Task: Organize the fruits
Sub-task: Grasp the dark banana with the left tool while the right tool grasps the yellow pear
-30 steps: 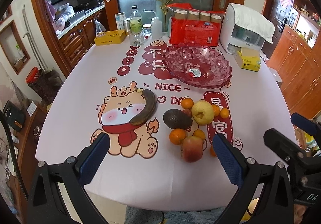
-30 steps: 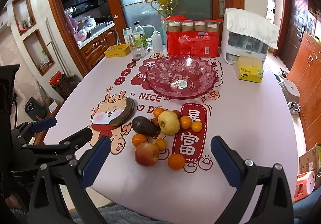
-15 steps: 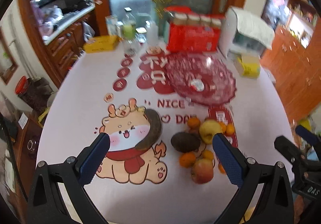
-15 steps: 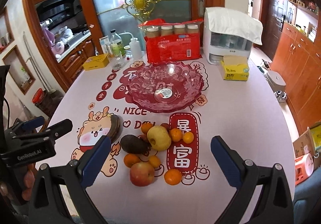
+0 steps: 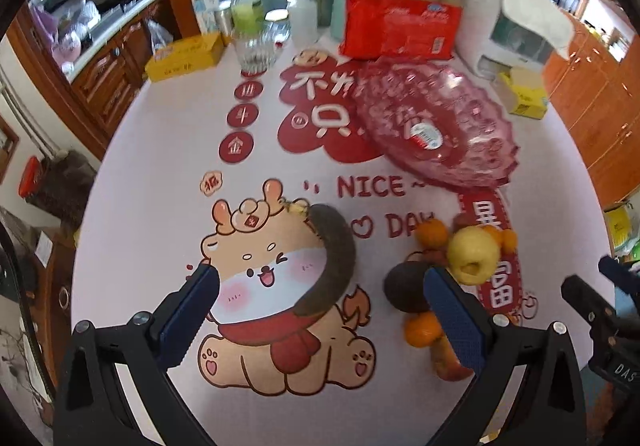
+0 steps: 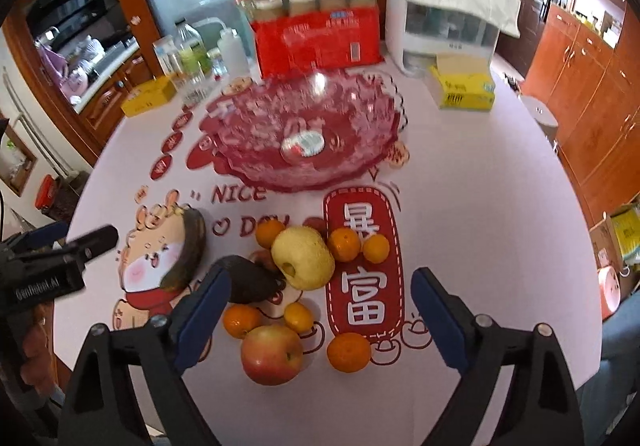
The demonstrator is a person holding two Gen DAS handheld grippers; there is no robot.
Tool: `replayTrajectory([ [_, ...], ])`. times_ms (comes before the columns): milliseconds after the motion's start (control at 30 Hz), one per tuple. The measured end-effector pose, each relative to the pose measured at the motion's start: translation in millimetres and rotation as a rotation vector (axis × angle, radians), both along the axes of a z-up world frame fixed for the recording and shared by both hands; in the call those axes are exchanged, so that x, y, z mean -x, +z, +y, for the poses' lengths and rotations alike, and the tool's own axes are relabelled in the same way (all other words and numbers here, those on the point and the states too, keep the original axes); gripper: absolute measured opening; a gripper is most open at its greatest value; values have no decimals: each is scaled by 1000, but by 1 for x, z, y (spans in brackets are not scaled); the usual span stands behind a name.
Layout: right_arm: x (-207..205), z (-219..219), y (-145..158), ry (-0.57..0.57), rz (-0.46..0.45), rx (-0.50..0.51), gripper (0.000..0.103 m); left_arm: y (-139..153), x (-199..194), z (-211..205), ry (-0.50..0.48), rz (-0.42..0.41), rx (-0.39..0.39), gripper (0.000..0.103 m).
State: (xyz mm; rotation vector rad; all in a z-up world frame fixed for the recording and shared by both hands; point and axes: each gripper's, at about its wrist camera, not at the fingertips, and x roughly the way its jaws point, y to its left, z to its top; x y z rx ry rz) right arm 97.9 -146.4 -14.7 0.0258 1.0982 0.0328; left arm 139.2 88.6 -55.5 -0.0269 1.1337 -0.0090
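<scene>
Scalloped glass bowl [image 6: 304, 138], curved blackened banana [image 5: 334, 258]

Both wrist cams tilt steeply down over the table [image 5: 160, 150], facing 12 o'clock. Left view sits nearer; both share the red bowl [image 6: 304, 142] and fruit pile [image 5: 448, 270].

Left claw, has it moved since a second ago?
Yes. The left claw has come forward and down toward the banana, which now lies between its fingers, against the printed tablecloth.

Red apple [image 6: 272, 354], seemingly brown-black banana [image 5: 334, 258]
</scene>
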Motion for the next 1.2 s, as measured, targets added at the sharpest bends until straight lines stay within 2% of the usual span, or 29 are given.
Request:
replayTrajectory([
  [133,-9,0,-20,-4,37,-12,90,-27,-17,15,21,40,19,102],
  [400,-32,-4,-58,-21,93,-59,87,-92,-38,19,21,188,56,101],
  [533,-45,-1,-74,-17,118,-57,82,-110,-48,11,14,207,56,98],
  [700,-59,8,-94,10,156,-55,80,-127,-60,3,24,218,56,95],
  [933,-67,12,-114,29,200,-47,79,-148,-68,-3,29,271,76,73],
  [1200,-76,18,-135,51,250,-51,72,-159,-73,-14,29,294,31,63],
])
